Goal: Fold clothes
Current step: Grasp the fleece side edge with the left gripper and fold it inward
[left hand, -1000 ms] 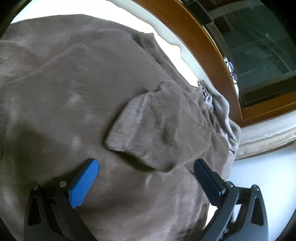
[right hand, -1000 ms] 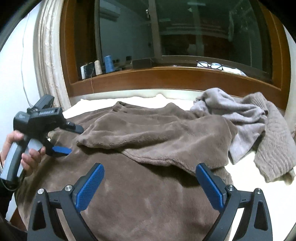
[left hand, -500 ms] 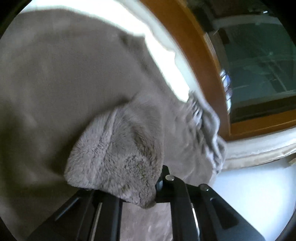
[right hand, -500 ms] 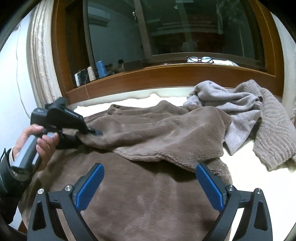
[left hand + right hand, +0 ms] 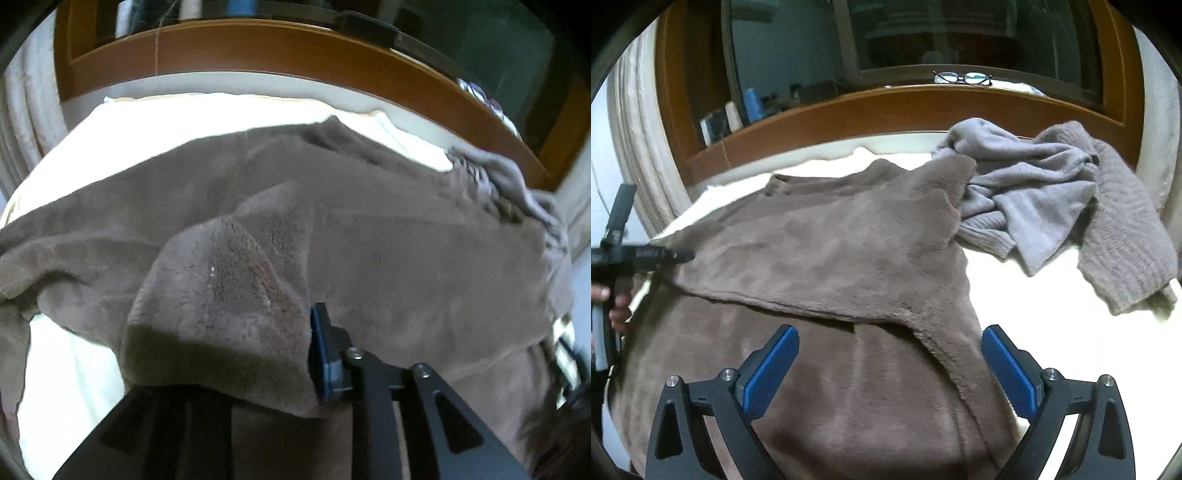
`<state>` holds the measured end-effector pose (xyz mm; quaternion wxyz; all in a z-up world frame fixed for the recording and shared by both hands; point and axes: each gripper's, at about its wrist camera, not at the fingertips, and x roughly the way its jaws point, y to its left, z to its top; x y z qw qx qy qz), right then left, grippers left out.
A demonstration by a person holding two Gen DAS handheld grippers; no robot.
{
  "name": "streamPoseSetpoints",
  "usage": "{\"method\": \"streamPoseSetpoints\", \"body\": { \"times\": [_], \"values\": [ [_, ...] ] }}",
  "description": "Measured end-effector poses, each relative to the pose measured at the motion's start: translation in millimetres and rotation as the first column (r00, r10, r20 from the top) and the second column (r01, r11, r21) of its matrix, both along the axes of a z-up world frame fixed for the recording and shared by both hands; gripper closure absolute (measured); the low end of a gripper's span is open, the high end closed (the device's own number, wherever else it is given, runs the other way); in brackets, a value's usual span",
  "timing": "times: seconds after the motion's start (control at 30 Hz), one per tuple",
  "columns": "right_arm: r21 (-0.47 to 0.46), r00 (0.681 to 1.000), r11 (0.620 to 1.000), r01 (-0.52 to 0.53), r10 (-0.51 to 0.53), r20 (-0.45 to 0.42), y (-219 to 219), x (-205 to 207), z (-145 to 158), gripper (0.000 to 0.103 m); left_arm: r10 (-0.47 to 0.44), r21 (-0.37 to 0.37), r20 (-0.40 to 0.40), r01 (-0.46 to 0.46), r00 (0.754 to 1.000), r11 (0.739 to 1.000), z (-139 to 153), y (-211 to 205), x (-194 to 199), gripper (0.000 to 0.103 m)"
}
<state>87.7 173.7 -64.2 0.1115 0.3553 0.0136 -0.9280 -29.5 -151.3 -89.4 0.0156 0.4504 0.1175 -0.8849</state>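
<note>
Plush brown fleece is filling the space just ahead of both grippers, and no brand or readable writing is showing anywhere (the small print on the left tool's body is too blurred to read). Closest in, the left gripper is clamping a sleeve cuff of the brown fleece garment, its blue pad pressing into the thick pile. The right gripper is hovering spread wide above the garment, gripping nothing, its ribbed blue pads clear of the cloth. Beyond its fingers the sleeve is lying folded across the body on the white bed sheet. Farther off to the right, a grey soft garment and a ribbed knit sweater are lying crumpled together. Farthest away, eyeglasses are resting on the wooden window ledge.
</note>
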Motion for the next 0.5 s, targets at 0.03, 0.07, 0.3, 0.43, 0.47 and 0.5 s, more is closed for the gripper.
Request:
{"method": "streamPoseSetpoints", "body": {
  "times": [0.03,0.07,0.3,0.43,0.47,0.5],
  "values": [
    [0.028,1.0,1.0,0.0,0.001,-0.013,-3.6,-0.6,6.0,0.002,-0.006,-0.002,-0.008,0.006,1.0,1.0,-0.1,-0.1,0.6,0.072],
    [0.041,1.0,0.999,-0.011,0.012,-0.025,-8.2,-2.0,14.1,0.002,-0.012,-0.003,-0.016,0.012,1.0,1.0,-0.2,-0.2,1.2,0.071],
    [-0.017,0.974,0.974,-0.228,0.228,-0.009,-65.0,-43.7,47.2,0.002,-0.035,-0.004,-0.069,0.035,0.997,0.999,6.1,4.0,2.2,0.063],
    [-0.021,0.966,0.971,-0.24,0.24,0.096,-85.8,-91.3,17.7,0.002,-0.039,-0.003,-0.081,0.039,0.996,0.999,7.1,3.7,0.7,0.063],
    [0.0,0.969,0.976,-0.217,0.215,0.119,-85.7,-101.6,8.4,0.002,-0.041,-0.003,-0.075,0.041,0.996,0.999,5.7,1.7,0.1,0.063],
    [0.035,0.975,0.983,-0.178,0.171,0.141,-82.0,-110.4,-0.1,0.002,-0.042,-0.002,-0.069,0.042,0.997,0.999,4.3,-0.3,-0.5,0.063]
  ]
}}
